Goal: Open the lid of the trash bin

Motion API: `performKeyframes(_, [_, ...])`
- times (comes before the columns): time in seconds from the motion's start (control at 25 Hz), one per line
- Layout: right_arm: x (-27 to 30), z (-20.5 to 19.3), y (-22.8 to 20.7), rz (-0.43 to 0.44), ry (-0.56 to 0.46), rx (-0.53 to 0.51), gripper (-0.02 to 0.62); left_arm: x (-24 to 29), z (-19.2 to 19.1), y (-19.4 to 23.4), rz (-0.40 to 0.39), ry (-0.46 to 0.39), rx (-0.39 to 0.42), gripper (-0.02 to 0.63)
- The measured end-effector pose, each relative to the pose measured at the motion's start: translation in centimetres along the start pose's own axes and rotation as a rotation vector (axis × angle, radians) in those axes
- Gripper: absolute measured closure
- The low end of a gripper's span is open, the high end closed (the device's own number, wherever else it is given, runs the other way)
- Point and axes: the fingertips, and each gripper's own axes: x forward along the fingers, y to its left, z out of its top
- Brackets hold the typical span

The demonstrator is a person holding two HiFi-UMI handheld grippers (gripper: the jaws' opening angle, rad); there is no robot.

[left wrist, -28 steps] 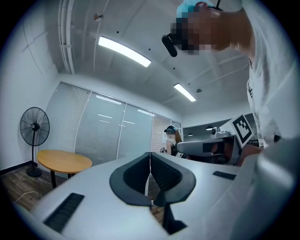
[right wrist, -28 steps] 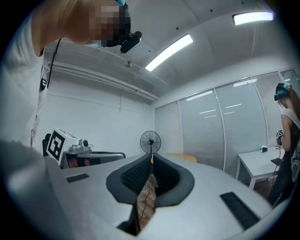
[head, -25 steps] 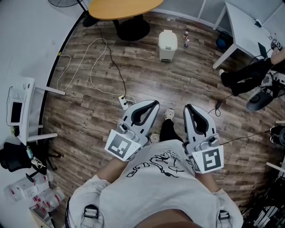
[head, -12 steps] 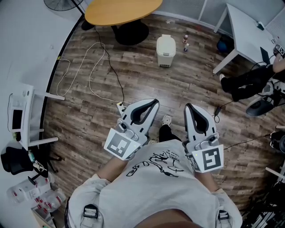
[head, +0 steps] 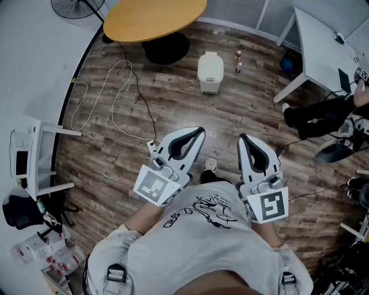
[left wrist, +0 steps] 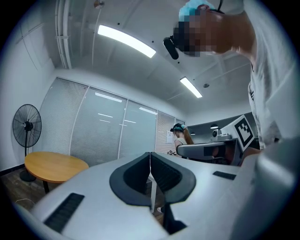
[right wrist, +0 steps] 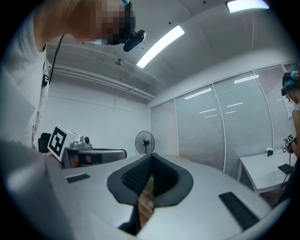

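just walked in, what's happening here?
A person stands holding a claw in each hand, close to the chest. The left claw and the right claw are both shut with nothing between them. The trash bin stands some way ahead on the floor, beside the round table, with its lid down. Neither claw is near it, so the opening has not begun.

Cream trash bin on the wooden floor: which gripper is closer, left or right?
Left, slightly. The left gripper sits almost straight below the cream trash bin in the head view; the right gripper is offset further right. Both are far short of it.
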Motion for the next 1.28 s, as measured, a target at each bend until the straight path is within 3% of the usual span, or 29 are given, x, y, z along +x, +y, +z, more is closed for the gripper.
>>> performKeyframes(0.36, [3.0, -1.0, -4.8, 0.04, 0.019, 0.001, 0.589, 5.4, -0.9, 2.4, 0.032, 0.003, 0.004, 0.586])
performKeyframes(0.96, [6.3, -0.8, -6.8, 0.053, 0.006, -0.009, 0.589, 7.7, -1.3, 5.3, 0.037, -0.004, 0.002, 0.586])
performKeyframes(1.28, [11.2, -0.6, -7.9, 0.057, 0.015, -0.017, 0.589, 9.7, -1.0, 10.2, 0.036, -0.009, 0.004, 0.586])
